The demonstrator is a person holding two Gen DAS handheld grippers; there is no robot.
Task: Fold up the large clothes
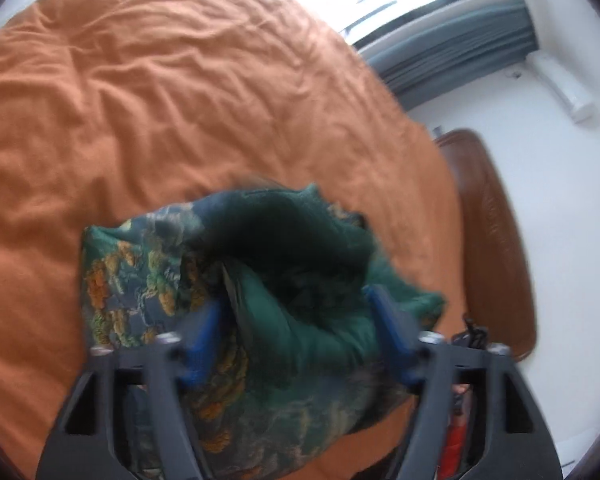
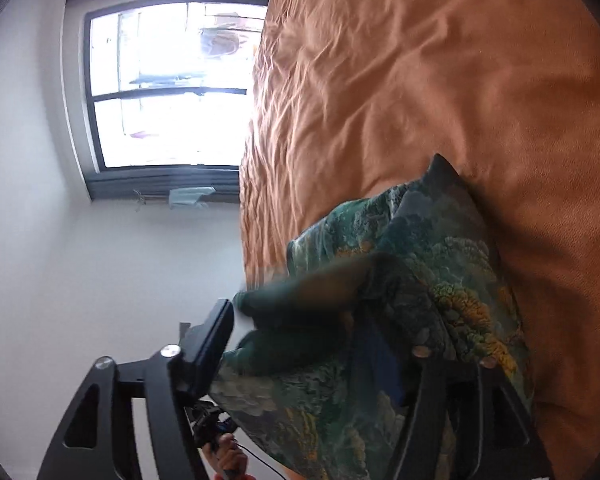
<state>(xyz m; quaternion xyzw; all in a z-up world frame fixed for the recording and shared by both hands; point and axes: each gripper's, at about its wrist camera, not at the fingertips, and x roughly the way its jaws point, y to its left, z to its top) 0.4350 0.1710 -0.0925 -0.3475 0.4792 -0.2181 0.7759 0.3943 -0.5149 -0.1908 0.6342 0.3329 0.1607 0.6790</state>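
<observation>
One rumpled orange bedspread (image 1: 172, 92) carries the green patterned garment (image 1: 228, 280), bunched at six o'clock. Both the left gripper (image 1: 296, 320) and right gripper (image 2: 320, 344) stand wide open, cloth lying loose between their jaws.

From where I steered, the bunched green patterned garment (image 1: 236, 280) lay on the bed's rumpled orange cotton sheet (image 1: 160, 92), near the edge closest to me. The left tool (image 1: 296, 312) stood with its jaws spread either side of the bundle. The right tool (image 2: 312, 344) likewise straddled it. The dark-framed glass window (image 2: 160, 84) stood beyond the bed's far end.
</observation>
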